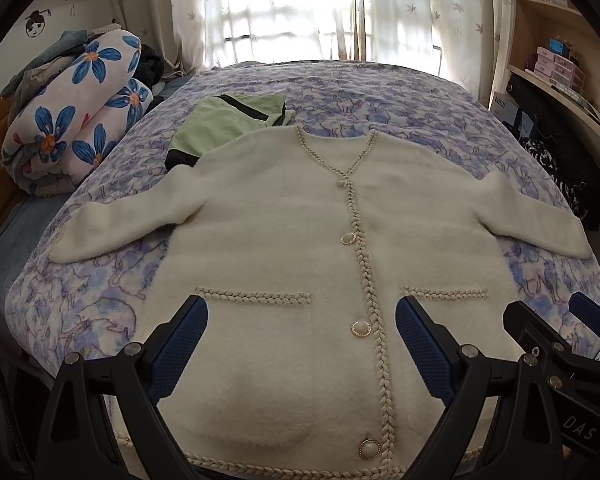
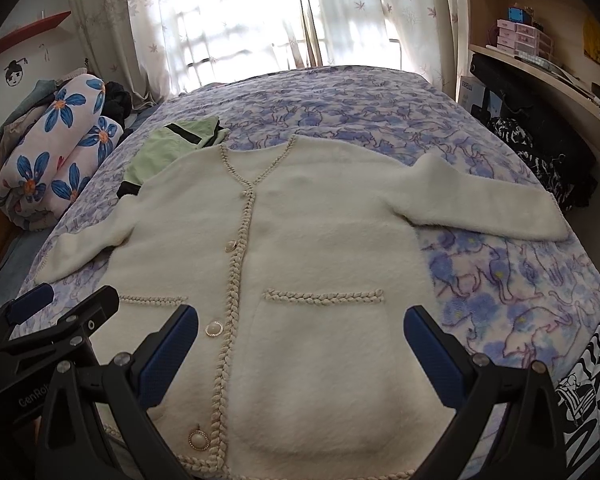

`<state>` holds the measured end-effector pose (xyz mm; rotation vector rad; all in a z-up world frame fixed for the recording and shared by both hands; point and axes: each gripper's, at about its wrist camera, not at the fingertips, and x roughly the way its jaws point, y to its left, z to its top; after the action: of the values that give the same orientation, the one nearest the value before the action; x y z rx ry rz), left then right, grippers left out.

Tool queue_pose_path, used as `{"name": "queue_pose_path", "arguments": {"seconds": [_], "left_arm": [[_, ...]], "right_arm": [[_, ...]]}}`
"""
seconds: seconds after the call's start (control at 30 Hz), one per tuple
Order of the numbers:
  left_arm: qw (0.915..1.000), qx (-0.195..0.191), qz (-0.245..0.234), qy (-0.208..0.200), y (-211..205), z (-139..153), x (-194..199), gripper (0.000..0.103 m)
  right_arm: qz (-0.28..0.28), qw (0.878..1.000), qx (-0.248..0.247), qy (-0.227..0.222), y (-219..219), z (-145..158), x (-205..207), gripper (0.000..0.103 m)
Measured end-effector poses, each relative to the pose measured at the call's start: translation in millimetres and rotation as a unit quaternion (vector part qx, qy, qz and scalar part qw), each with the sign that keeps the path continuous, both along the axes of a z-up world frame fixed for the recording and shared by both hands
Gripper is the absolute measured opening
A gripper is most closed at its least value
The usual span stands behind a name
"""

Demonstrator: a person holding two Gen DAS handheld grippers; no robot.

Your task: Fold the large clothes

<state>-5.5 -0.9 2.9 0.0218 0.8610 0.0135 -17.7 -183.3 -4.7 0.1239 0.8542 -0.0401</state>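
Blue-padded fingers (image 1: pixel 182 350) of the left gripper (image 1: pixel 302 344) spread wide above the hem of a cream cardigan (image 1: pixel 284 232); the right gripper (image 2: pixel 300 354) is equally agape over its right pocket, holding nothing. Fluffy, edged in braided trim with pearl buttons (image 1: pixel 359 328), the cardigan lies flat, buttoned, sleeves out, on a bed (image 1: pixel 400 96) under a blue cat-print fleece. Beyond its left shoulder sits a folded green garment (image 1: pixel 220 128); a rolled floral quilt (image 1: pixel 72 120) lies at left.
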Motion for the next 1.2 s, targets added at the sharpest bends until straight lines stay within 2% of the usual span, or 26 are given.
{"name": "queue_pose_path", "arguments": {"seconds": [1.2], "left_arm": [[0.9997, 0.012, -0.014, 0.015, -8.2, -7.9, 5.1, 0.094]], "right_arm": [[-0.002, 1.0, 0.005, 0.001, -1.9, -2.7, -2.6, 0.103]]}}
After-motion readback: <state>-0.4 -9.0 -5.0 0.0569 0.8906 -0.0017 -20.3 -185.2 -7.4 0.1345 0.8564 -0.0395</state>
